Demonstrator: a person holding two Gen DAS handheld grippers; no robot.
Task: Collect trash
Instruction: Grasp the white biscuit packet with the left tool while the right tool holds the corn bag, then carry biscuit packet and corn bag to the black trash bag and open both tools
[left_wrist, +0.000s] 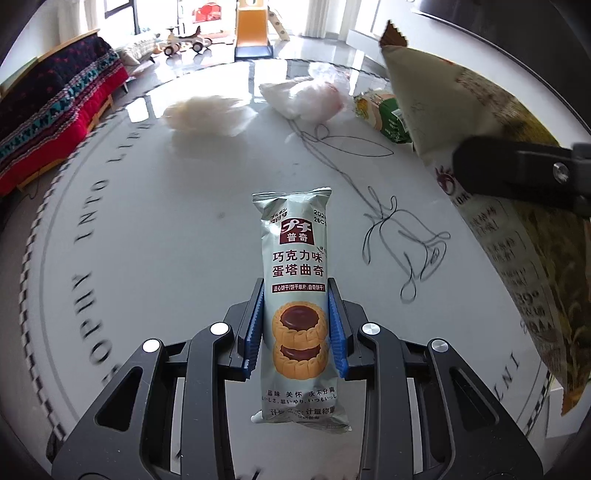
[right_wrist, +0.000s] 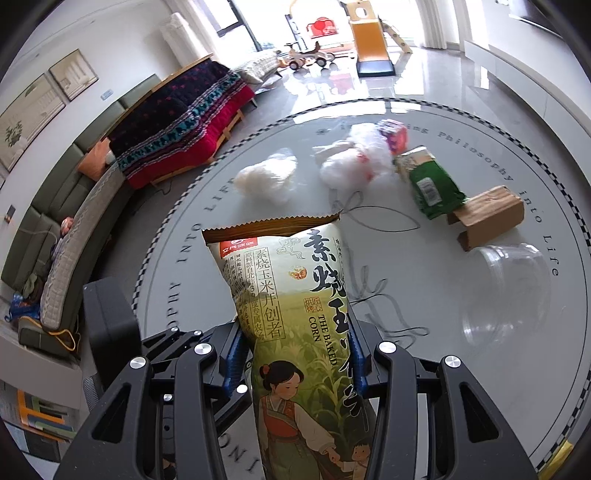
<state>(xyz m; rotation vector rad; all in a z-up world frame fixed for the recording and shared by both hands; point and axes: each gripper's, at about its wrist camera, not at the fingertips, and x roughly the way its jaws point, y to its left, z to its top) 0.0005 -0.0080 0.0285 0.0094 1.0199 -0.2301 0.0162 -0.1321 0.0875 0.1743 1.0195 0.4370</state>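
Note:
My left gripper (left_wrist: 296, 325) is shut on a silver cookie packet (left_wrist: 295, 258) with chocolate tart pictures, held upright above the round white table (left_wrist: 147, 229). My right gripper (right_wrist: 295, 350) is shut on a large baked-corn snack bag (right_wrist: 291, 295), also held above the table; that bag (left_wrist: 480, 177) and one right finger (left_wrist: 517, 170) show at the right of the left wrist view. On the table lie two crumpled white plastic wads (right_wrist: 267, 179) (right_wrist: 351, 164), a green packet (right_wrist: 432, 184), a brown cardboard box (right_wrist: 487, 216), a clear plastic cup (right_wrist: 506, 288) and a pink carton (right_wrist: 395, 134).
The table carries printed lettering and a line drawing (left_wrist: 406, 236). A sofa with a red and dark patterned blanket (right_wrist: 177, 129) stands to the left. A toy slide (right_wrist: 369, 40) and ride-on toys (right_wrist: 310, 55) stand on the far floor.

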